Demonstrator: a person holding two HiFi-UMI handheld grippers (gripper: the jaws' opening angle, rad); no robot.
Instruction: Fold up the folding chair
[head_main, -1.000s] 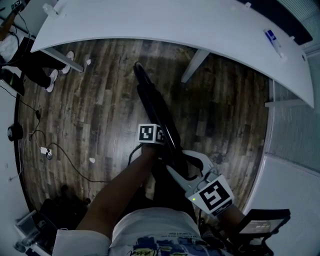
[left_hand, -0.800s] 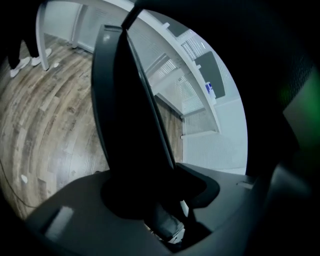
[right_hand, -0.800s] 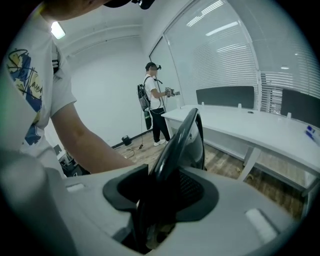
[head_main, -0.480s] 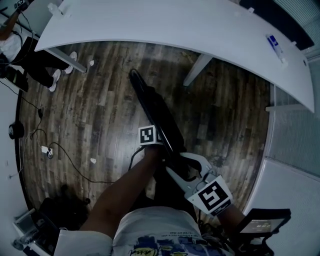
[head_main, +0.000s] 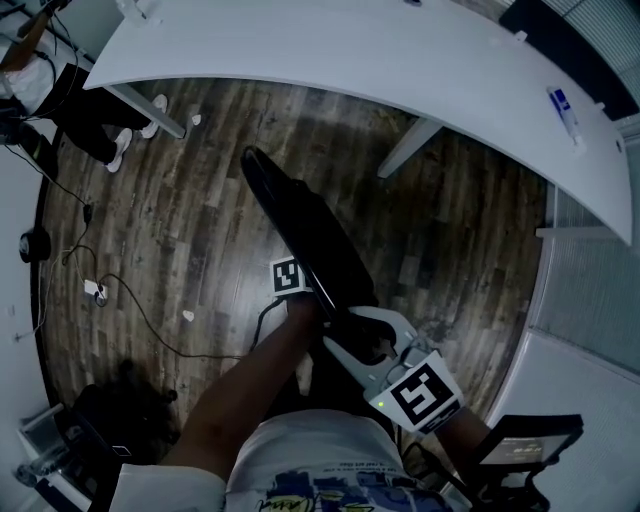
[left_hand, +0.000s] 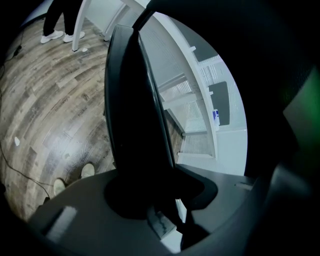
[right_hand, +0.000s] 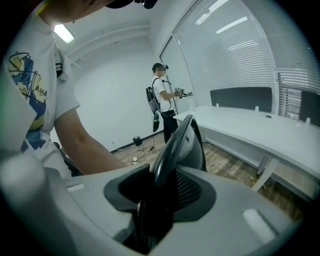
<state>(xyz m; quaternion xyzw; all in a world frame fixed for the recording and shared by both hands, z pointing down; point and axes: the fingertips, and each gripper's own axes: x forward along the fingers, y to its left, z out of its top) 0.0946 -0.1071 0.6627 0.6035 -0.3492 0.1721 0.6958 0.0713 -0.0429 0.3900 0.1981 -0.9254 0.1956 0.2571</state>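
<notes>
Head view: folding looks done. The flat black chair (head_main: 320, 240) slants over the plank floor (head_main: 170, 220), held by the left gripper (head_main: 308, 292) and right gripper (head_main: 375, 340); next, steady carrying. Left gripper view: jaws, just closing, clamp its smooth edge. Right gripper view: jaws, just closing, pinch its round tube.

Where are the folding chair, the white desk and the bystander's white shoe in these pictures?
folding chair (head_main: 315, 240), head view, middle of the folded black frame.
white desk (head_main: 400, 60), head view, bare part of its top.
white shoe (head_main: 160, 103), head view, its white upper.
</notes>
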